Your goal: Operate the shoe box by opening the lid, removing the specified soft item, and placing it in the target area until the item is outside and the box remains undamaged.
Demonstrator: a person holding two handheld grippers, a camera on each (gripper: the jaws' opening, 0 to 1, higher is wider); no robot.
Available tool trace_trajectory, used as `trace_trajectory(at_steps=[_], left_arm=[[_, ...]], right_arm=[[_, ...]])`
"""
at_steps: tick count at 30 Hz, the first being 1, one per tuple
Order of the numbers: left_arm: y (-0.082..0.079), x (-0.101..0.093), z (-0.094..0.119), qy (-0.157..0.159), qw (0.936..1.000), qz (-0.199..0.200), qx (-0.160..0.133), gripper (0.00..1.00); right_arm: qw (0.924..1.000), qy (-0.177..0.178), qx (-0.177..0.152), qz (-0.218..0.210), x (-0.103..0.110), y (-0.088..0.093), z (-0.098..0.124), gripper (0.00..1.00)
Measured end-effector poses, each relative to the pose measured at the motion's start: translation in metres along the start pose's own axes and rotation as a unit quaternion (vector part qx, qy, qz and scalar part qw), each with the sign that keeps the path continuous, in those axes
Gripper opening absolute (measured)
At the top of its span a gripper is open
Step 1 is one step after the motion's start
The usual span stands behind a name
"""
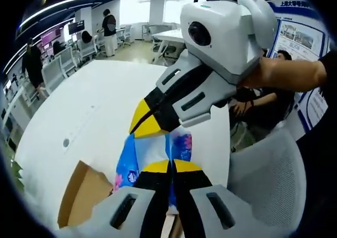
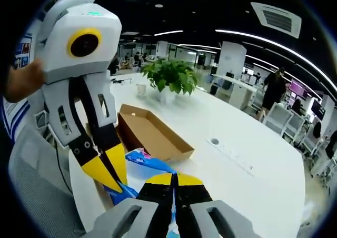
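You've got both grippers on the soft item now, and it's up off the white table (image 2: 253, 143). Nearest in the left gripper view, your left gripper (image 1: 171, 167) has its yellow-tipped jaws pressed together on the lower edge of the printed cloth item (image 1: 152, 151). Just above it, the right gripper (image 1: 145, 123) comes in from the right and pinches the upper edge, jaws shut to a point. That two-ended hold looks meant to keep the floppy thing spread and under control instead of letting it sag.

In the right gripper view, same story: the right gripper (image 2: 174, 181) is clamped tight on the cloth item (image 2: 142, 161), with the left gripper (image 2: 108, 172) biting its near corner just beside it.

The item reads as thin and limp: white ground, bright blue panels, pink flower-like prints, creased between the two grips. What it is exactly, I can't tell.

Just beyond the item lies the cardboard shoe box (image 2: 152, 135), open and shallow, looking undamaged, though I can't tell whether this is the tray or its lid. Further behind the box stands a potted plant (image 2: 169, 80). So the item is out; you'll want a bare patch of table beside the box to set it down.
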State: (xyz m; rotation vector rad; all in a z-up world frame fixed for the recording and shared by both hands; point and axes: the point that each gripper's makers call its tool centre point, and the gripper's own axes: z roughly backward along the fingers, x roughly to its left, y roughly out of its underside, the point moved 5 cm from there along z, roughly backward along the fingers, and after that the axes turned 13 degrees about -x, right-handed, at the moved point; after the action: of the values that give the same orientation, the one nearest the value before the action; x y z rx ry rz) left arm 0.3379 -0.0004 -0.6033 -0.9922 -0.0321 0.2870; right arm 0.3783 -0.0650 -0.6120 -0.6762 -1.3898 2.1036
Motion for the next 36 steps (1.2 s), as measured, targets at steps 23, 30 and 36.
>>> trace_trajectory(at_steps=[23,30,36], left_arm=[[-0.035,-0.022,-0.073,0.047,0.9986,-0.023,0.007,0.0],[-0.038,-0.023,-0.096,0.06,0.9978,-0.022,0.017,0.0],[-0.041,-0.022,-0.116,0.068,0.9972,-0.022,0.023,0.0]], right_arm=[[0.9983,0.043,0.014,-0.035,-0.047,0.041,0.059,0.0],[0.9974,0.05,0.018,-0.048,-0.061,0.055,0.068,0.0],[0.9964,0.055,0.024,-0.06,-0.074,0.07,0.075,0.0]])
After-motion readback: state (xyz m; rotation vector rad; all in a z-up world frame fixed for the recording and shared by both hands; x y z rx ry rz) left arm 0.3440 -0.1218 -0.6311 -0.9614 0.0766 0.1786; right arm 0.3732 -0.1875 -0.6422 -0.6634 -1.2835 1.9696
